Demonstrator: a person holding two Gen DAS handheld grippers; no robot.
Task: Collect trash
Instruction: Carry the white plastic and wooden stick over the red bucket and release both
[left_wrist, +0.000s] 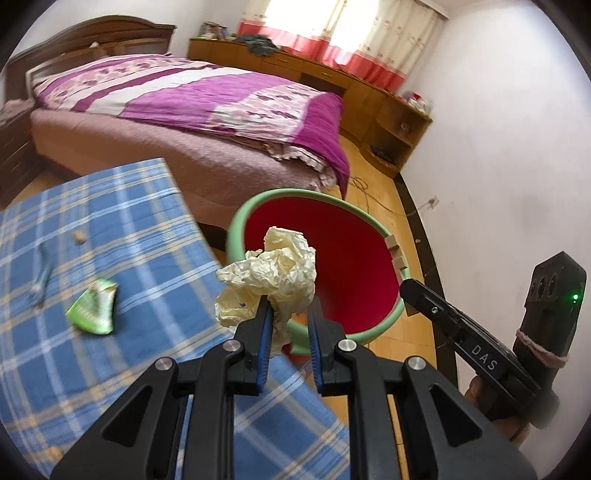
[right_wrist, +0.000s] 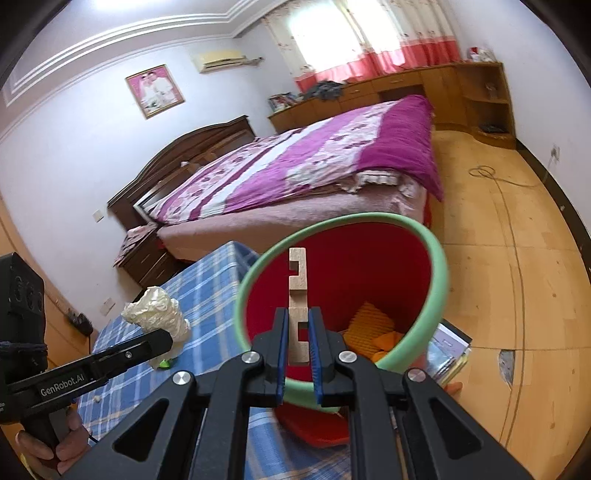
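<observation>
The left tool (left_wrist: 287, 308) is pinching a crumpled paper wad (left_wrist: 269, 273), its blue pads pressed into the lower part of the ball, and it holds the wad just at the near rim of the bin (left_wrist: 236, 221), part over the table (left_wrist: 110, 369) edge and part over the red mouth. The right tool (right_wrist: 298, 325) is clamped on a notched wooden piece (right_wrist: 297, 280), which stands upright between its pads, right over the bin opening.

The bin (green rim, red inside) sits beside the table, and its mouth tilts toward both cameras. In the right wrist view something orange and ridged (right_wrist: 371, 321) already lies at the bottom, so some trash looks to have gone in.

Neither held item is in the bin yet. Both seem ready to drop: the wooden piece is clearly above the opening, while the wad may need to go a little further in so it clears the rim.

More is left on the table. A green wrapper (left_wrist: 94, 304) lies flat on the checked cloth, a thin bluish item (left_wrist: 42, 277) lies near it (too blurred to name), and a small tan scrap (left_wrist: 79, 236) sits further back. By my reading the job is around halfway, with two drops and three pickups to go.
</observation>
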